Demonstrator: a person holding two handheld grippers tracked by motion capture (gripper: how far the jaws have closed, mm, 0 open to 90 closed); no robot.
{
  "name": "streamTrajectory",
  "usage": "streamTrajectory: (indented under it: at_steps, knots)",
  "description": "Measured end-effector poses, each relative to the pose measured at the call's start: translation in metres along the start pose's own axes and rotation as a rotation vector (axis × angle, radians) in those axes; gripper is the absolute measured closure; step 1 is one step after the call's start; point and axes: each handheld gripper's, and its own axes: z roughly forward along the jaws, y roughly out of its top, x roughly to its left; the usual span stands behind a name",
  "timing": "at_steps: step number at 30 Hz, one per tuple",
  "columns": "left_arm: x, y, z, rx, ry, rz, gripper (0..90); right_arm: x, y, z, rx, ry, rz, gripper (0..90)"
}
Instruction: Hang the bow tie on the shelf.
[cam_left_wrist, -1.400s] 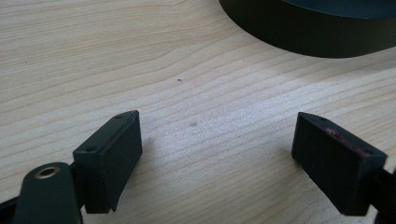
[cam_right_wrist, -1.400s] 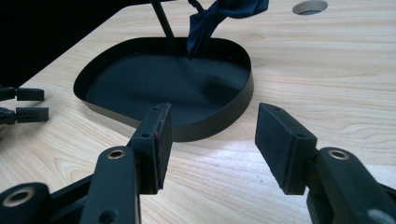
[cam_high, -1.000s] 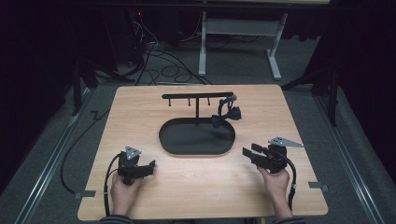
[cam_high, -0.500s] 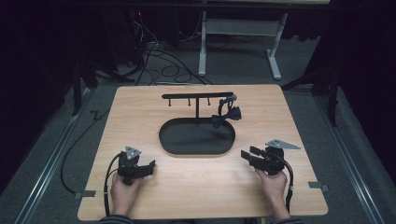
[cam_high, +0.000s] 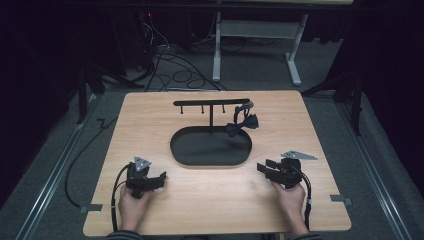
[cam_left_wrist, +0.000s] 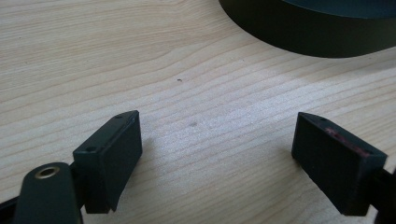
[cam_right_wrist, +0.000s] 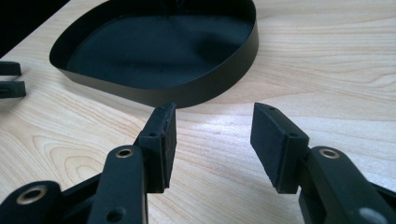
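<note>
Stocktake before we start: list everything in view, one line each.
Table: one, light wood, centre.
Tray: one, black, oval, mid-table.
Rack: one, black, T-shaped, rising from the tray's far edge.
Bow tie: one, dark, hanging from the rack's right end.
Cables: several, black, floor beyond the table.
Desk frame: one, pale, behind.
Left tool: black, open, near-left.
Right tool: black, open, near-right.
Hands: two, near edge.
</note>
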Motion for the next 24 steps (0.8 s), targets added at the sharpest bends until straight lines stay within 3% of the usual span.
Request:
streamTrajectory:
  at_steps: [13,24]
  knots:
    - [0.0,0.0,0.0,0.0,0.0,0.0,16.5,-0.001,-0.005,0.012,0.039,-0.015,-0.005,52.2]
    - [0.0,0.0,0.0,0.0,0.0,0.0,16.6,0.001,-0.006,0.024,0.056,-0.052,-0.047,52.3]
